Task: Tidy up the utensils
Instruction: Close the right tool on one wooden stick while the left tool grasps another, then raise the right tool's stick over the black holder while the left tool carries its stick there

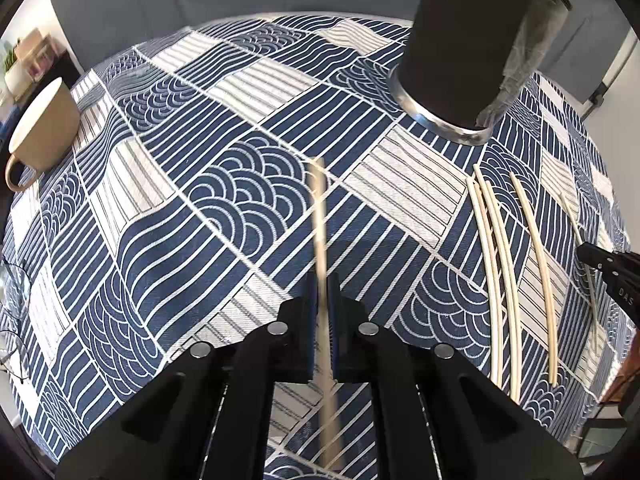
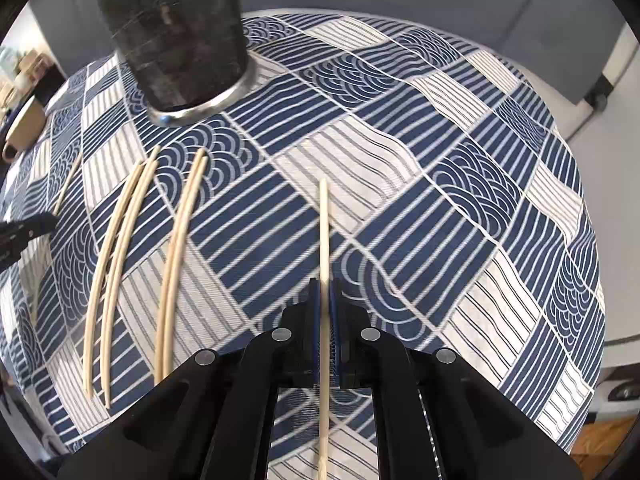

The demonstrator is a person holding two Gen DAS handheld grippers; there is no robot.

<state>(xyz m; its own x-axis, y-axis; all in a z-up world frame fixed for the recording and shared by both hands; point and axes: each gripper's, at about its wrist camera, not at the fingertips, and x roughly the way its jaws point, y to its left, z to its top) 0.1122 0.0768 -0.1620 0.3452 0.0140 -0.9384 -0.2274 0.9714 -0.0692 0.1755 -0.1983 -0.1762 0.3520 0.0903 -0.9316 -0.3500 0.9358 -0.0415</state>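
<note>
Both tongs are clenched, each on one chopstick. Our left gripper pinches a blurred chopstick between its blue pads; we see it run forward over the patterned tablecloth. Our right gripper clamps another chopstick the same way. Four more chopsticks lie side by side on the cloth between the two grippers, near a dark metal-rimmed holder. We see a tan cup on the cloth's far left.
</note>
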